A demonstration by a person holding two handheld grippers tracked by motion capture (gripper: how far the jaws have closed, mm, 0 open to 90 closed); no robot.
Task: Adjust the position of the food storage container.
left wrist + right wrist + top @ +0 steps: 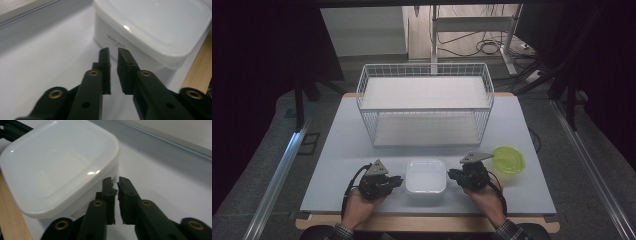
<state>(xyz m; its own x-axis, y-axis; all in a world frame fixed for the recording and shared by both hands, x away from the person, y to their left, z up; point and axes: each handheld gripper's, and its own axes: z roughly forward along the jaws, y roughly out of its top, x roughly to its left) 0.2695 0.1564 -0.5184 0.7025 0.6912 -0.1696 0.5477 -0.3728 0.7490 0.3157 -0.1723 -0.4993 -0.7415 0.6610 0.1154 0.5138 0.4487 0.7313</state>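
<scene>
white lidded container [426, 176] sits at the table's near edge between left gripper [398, 181] and right gripper [451, 174], both slightly parted, holding nothing; best to widen the jaws, press in evenly from both sides, and lift level toward the wire rack [426, 102].

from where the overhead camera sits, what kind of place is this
Most likely a lab or recording workspace, not a kitchen. A pale work table stands between dark curtains, with loose cables on the floor behind it. On it are a white wire rack, a lidded white container and a green lid.
</scene>
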